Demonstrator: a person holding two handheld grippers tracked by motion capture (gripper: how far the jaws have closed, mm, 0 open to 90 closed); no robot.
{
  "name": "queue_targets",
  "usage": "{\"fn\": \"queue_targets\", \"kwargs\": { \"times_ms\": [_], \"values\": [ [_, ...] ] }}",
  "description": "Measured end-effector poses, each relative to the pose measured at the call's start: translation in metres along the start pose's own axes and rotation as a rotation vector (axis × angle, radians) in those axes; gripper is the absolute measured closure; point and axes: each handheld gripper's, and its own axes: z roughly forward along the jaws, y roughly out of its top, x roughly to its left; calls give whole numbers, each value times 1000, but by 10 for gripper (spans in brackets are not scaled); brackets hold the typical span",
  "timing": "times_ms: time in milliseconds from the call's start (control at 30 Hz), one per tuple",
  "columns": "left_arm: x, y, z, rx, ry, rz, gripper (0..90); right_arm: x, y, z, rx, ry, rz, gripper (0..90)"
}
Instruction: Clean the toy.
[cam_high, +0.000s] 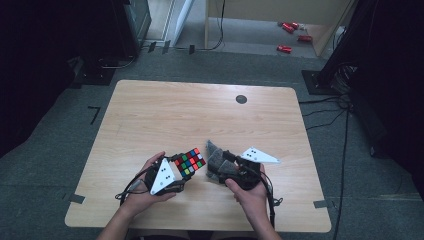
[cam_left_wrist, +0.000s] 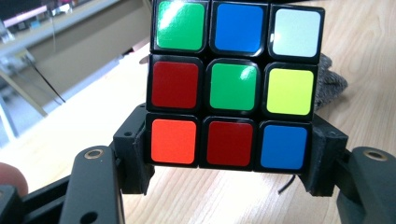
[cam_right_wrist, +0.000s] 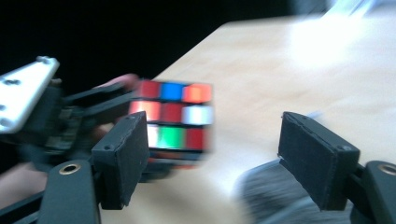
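The left gripper held the hard, light Rubik's cube by its flat sides; the right gripper was open, holding nothing.

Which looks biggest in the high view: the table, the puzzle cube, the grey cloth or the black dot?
1. Table
2. Grey cloth and puzzle cube, about alike; the hand-held gripper hides part of the cloth
3. Black dot

- Worktop: far half and both side margins bare wood; open passage there.
- Black round grommet: flush near the far edge, no hindrance.
- Near centre: puzzle cube held off the surface by the left gripper blocks the left approach.
- Grey cloth: crumpled just right of the cube, at the right gripper; narrow gap between them.
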Motion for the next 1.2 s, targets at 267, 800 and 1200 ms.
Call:
{"fn": "queue_targets", "kwargs": {
  "times_ms": [267, 800, 1200],
  "values": [
    [10, 1, -4, 22, -86, -150, 340, -18, -24, 22, 135, -150, -293, 310],
    [8, -3, -7, -7, -86, -122, 341, -37, -42, 28, 258, -213, -180, 671],
    [-18, 6, 3, 9, -177, -73, 341, 44, -2, -1, -49, 113, -209, 663]
  ]
}}
